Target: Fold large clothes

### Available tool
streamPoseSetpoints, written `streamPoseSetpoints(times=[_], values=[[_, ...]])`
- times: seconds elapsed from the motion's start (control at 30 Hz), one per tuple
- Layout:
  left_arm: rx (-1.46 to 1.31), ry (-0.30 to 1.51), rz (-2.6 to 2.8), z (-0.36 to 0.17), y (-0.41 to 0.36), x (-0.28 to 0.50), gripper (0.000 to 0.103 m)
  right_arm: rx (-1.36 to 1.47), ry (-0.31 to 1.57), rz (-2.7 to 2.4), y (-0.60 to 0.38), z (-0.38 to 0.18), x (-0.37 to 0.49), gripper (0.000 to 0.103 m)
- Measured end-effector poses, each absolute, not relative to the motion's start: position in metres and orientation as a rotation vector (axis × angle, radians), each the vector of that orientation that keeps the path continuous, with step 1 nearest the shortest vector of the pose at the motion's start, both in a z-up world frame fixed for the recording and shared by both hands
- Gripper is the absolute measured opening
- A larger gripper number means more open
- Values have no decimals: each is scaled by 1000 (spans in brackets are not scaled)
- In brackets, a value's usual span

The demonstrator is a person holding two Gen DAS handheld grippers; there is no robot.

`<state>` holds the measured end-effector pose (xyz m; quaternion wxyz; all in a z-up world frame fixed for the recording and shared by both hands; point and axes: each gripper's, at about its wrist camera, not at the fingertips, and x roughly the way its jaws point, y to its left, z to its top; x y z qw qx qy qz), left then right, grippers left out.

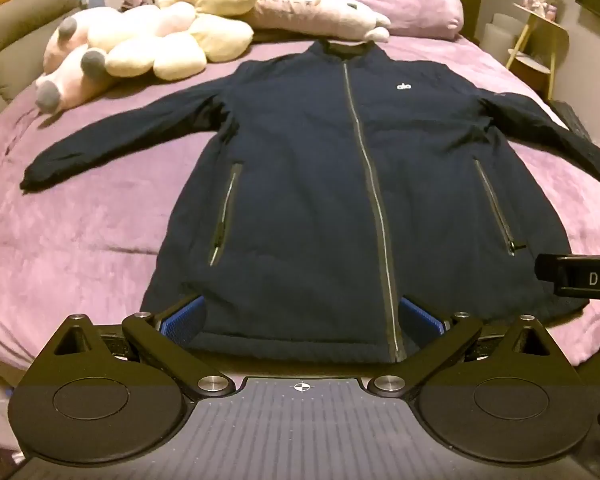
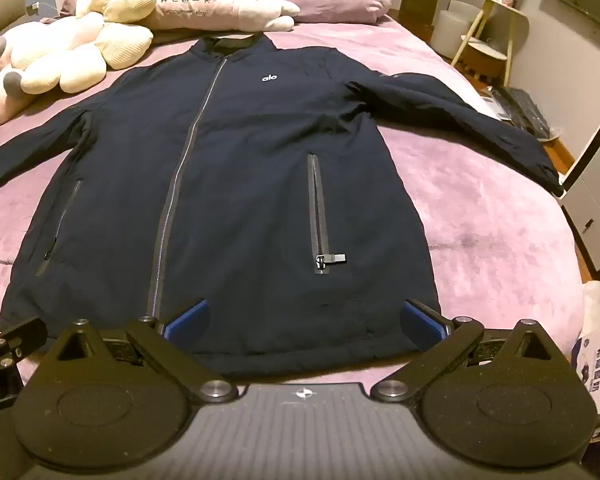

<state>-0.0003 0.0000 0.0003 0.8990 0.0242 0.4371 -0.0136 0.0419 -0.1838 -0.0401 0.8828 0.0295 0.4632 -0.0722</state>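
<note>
Jacket: I see the jacket spread flat, front up, in the middle of the bed, collar toward the pillows, hem nearest me. Dark navy, soft matte fabric, slightly puffy; long grey centre zip, two slanted zip pockets, small white logo on the chest. Both sleeves lie out to the sides.
Left gripper: my left gripper hangs over the hem, jaws spread wide, blue ribbed pads showing, nothing between them. I can't tell whether the pads touch the cloth.
Right gripper: my right gripper is also spread wide near the hem's right corner, holding nothing.
Bed: purple fleecy blanket, lightly rumpled.
Toys: cream and pink plush toys piled beside the collar.
Left view only: the whole left sleeve cuff, and the right gripper's black body at the frame's edge.
Right view only: the right cuff reaching the bed edge, a pocket zip pull lying sideways, white drawers past the bed.
</note>
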Motion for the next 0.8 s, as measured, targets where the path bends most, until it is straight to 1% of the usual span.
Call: streamPoseSetpoints(times=[0.37, 0.4, 0.8], values=[[43, 928, -25, -12, -5, -12, 103, 72, 967, -146, -184, -40, 40, 101], [33, 951, -32, -8, 0, -5, 103, 70, 965, -146, -184, -41, 39, 101], [33, 966, -49, -6, 2, -3, 103, 88, 971, -148, -186, -41, 39, 101]])
